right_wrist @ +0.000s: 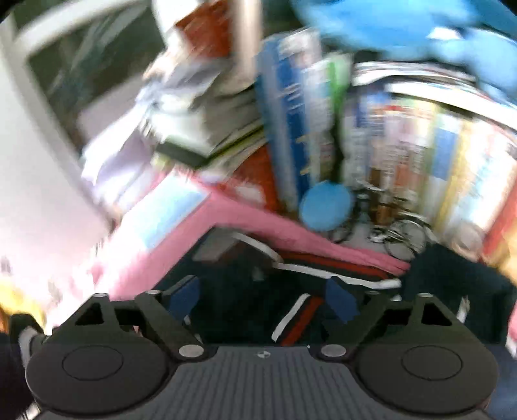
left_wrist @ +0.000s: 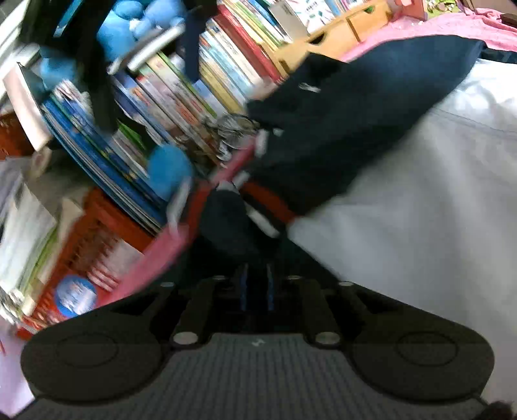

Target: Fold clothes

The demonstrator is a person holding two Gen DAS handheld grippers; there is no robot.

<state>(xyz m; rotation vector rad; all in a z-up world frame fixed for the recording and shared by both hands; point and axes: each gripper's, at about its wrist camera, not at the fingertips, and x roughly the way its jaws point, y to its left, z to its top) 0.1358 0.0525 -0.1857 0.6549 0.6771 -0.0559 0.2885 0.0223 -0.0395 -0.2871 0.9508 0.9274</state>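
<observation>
A navy garment (left_wrist: 355,122) with red and white striped trim lies stretched across the white sheet (left_wrist: 420,226) in the left wrist view. My left gripper (left_wrist: 257,287) has its blue pads close together, and a bunch of the navy cloth runs down between them. In the blurred right wrist view the same navy garment (right_wrist: 245,310) with its striped trim (right_wrist: 332,268) lies just under my right gripper (right_wrist: 261,299). That gripper's blue pads (right_wrist: 184,297) stand wide apart with nothing pressed between them.
A pink cover (right_wrist: 258,223) edges the bed. Beyond it stands a packed row of books (left_wrist: 181,87), with blue plush toys (left_wrist: 129,26) on top and an orange crate (left_wrist: 106,223) below. A wooden drawer box (left_wrist: 349,26) sits at the far end.
</observation>
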